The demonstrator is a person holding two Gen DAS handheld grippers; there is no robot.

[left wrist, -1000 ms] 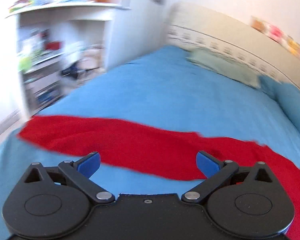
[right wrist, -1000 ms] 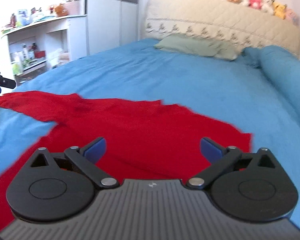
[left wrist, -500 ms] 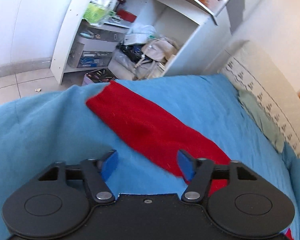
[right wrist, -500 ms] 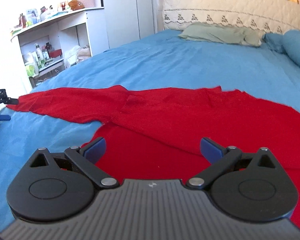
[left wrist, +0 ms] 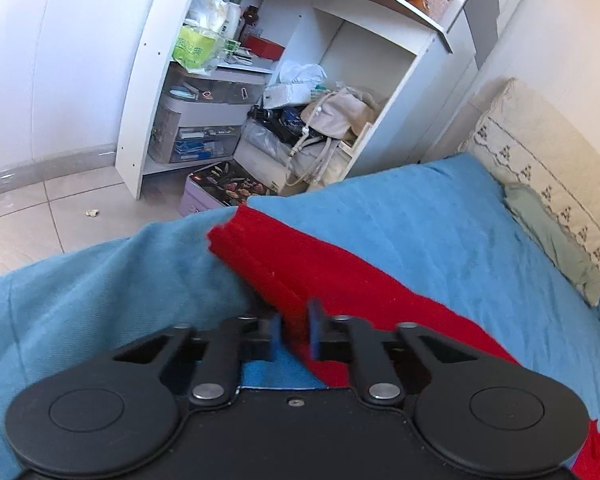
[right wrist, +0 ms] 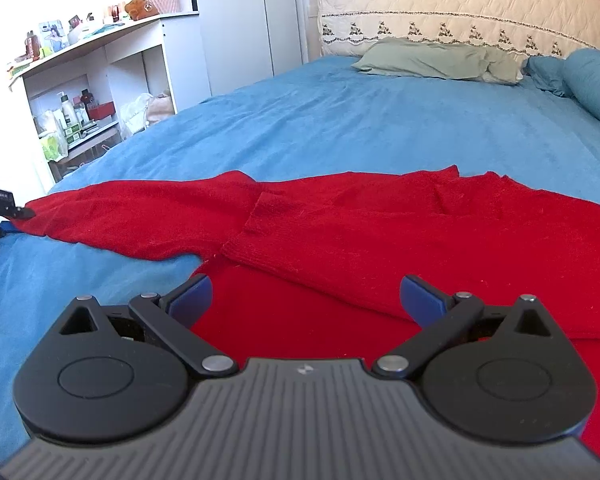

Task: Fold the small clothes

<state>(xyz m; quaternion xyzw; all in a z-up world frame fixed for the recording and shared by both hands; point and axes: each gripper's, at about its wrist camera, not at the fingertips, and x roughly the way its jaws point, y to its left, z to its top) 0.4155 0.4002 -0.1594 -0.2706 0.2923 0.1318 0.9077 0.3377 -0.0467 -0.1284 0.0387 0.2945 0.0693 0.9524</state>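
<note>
A red long-sleeved garment (right wrist: 380,232) lies spread on the blue bedspread (right wrist: 340,128). Its left sleeve (left wrist: 300,272) stretches toward the bed's left edge. My left gripper (left wrist: 295,334) is shut on the near edge of that sleeve, close to the cuff; it also shows at the far left of the right wrist view (right wrist: 4,210). My right gripper (right wrist: 306,300) is open and empty, low over the garment's body near the armpit fold.
A white shelf unit (left wrist: 260,80) full of bottles, boxes and bags stands left of the bed, on a tiled floor (left wrist: 40,216). A green pillow (right wrist: 436,62), blue pillows (right wrist: 580,76) and a quilted headboard (right wrist: 460,12) are at the far end.
My left gripper swung left toward the sleeve end, dropped onto it and closed on the sleeve's edge. My right gripper moved lower and closer over the garment, staying open.
</note>
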